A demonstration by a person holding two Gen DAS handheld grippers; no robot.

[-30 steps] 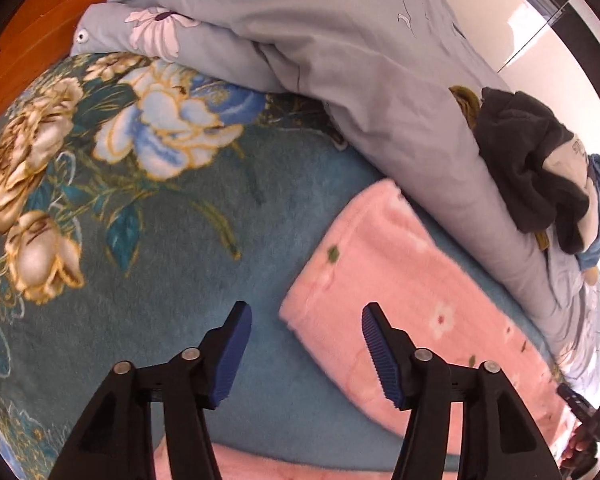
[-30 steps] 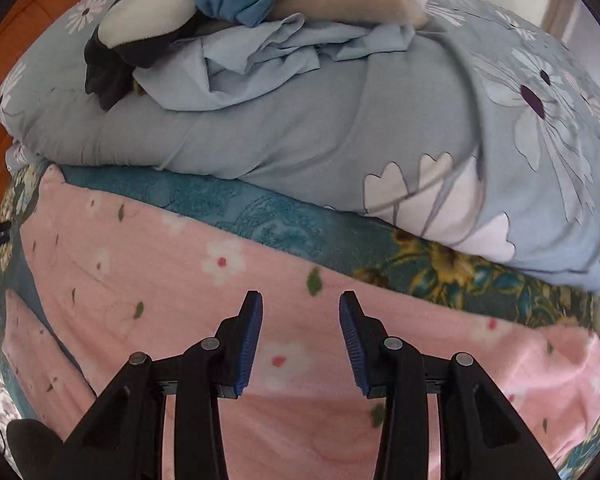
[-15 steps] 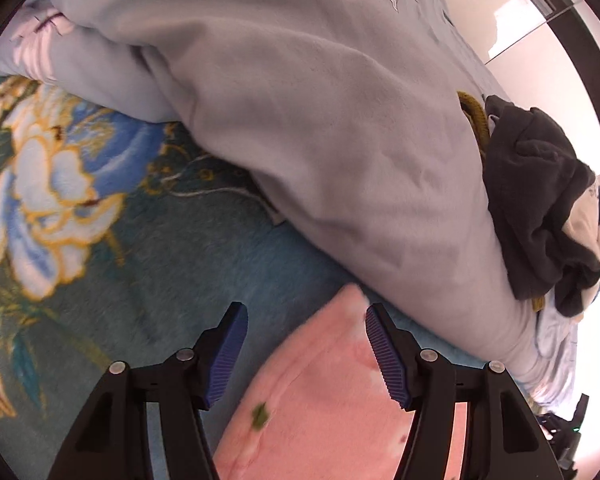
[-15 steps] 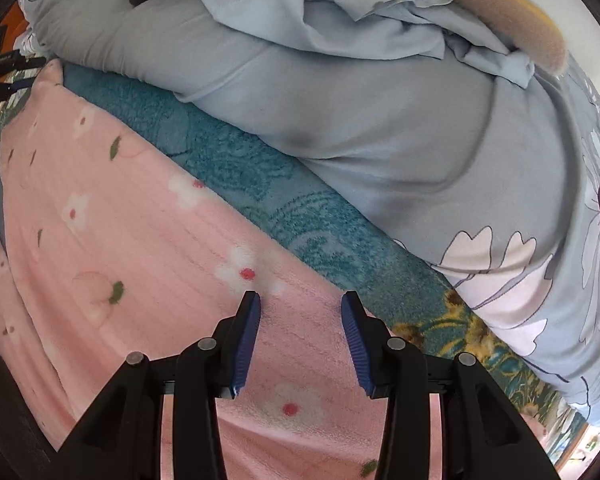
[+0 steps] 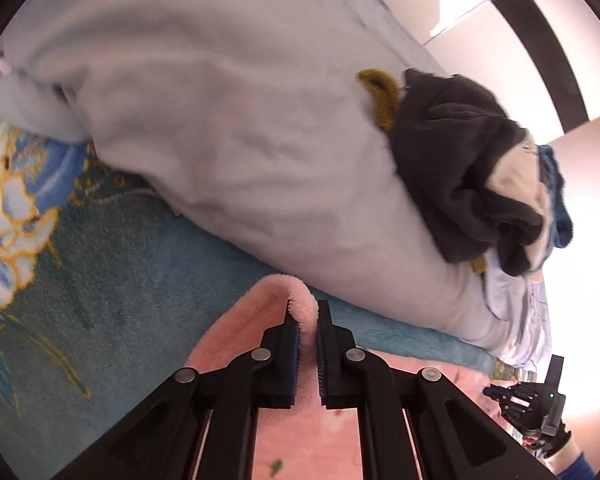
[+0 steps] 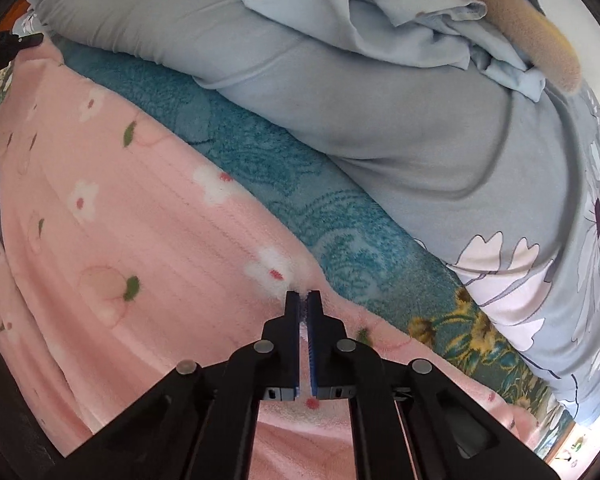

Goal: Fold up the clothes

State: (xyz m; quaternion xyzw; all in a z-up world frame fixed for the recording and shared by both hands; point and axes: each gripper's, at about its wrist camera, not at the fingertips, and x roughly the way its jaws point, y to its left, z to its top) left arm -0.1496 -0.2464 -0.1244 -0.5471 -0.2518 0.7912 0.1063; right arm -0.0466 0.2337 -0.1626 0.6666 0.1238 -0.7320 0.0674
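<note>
A pink fleece garment (image 5: pixel 244 332) with small white flowers lies flat on the teal bedspread. My left gripper (image 5: pixel 303 308) is closing its jaws on the garment's far corner; a fold of pink fleece stands pinched between the blue pads. In the right wrist view the same pink garment (image 6: pixel 120 220) spreads leftward. My right gripper (image 6: pixel 303 298) points down at its far edge, jaws closing, with a thin ridge of fleece squeezed between the pads. The right gripper's body also shows at the lower right of the left wrist view.
A bulky grey-blue quilt (image 5: pixel 220 120) lies just behind the garment's far edge. A heap of dark and blue clothes (image 5: pixel 460 168) rests on it, beside a crumpled light blue garment (image 6: pixel 400 20). Teal floral bedspread (image 5: pixel 100 260) stretches to the left.
Both grippers slid to the garment's far edge and went from open to shut on the pink fleece. The left one moved to the corner; the right one rolled and tipped downward.
</note>
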